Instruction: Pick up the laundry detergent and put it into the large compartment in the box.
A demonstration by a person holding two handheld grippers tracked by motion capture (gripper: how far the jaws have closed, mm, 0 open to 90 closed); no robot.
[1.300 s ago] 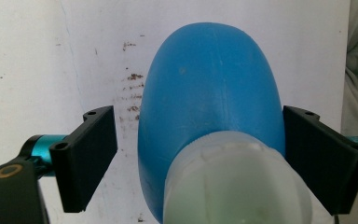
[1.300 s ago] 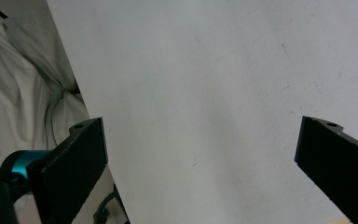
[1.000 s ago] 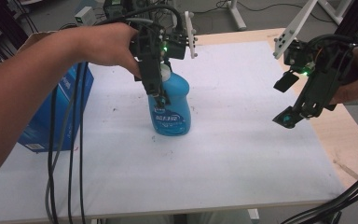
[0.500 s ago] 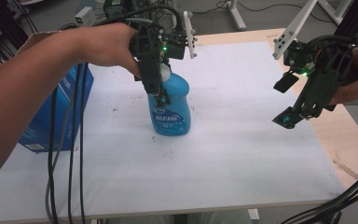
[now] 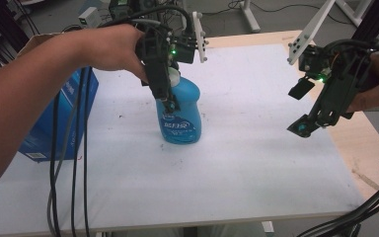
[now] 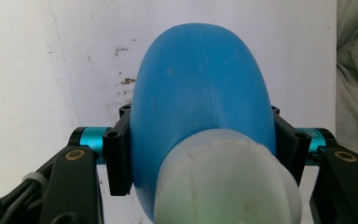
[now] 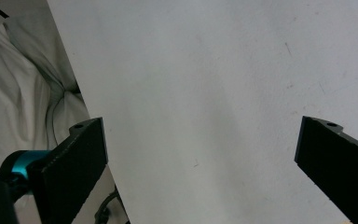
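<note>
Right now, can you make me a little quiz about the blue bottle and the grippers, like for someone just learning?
1. True or false: the left gripper is shut on the blue bottle.
2. What is between the jaws of the right gripper? A) the blue bottle B) nothing, just white table beneath C) the blue box
3. Fill in: the blue bottle's cap is ____ in colour.

Key:
1. True. In the left gripper view both jaws press on the bottle's sides just below the cap.
2. B. The jaws stand wide apart with nothing held.
3. White.
</note>
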